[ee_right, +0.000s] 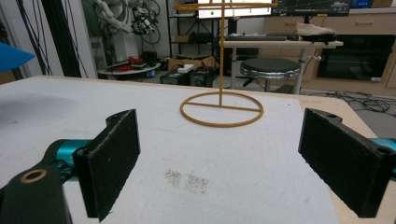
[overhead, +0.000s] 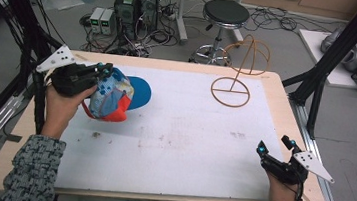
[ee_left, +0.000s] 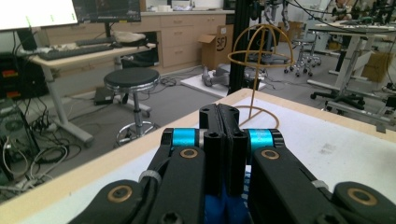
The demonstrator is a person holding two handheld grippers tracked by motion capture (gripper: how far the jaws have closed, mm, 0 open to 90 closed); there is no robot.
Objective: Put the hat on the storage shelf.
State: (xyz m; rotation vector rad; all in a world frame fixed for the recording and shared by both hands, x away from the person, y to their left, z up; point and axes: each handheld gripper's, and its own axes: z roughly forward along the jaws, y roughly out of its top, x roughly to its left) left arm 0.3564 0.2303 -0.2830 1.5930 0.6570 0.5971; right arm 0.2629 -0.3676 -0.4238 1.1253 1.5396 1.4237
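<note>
**Even indoor light, soft focus up close**

From above, bright flat light on the white felt-covered table (overhead: 178,130); the blue-brimmed patterned cap (overhead: 114,96) drops only a faint shadow. No glare. Edges bow slightly. Along my left black two-jaw gripper (ee_left: 223,140), the near linkage blurs while the far room stays sharp. My right black two-jaw gripper (ee_right: 224,158) pads look soft; the monitor behind is blown out.
</note>
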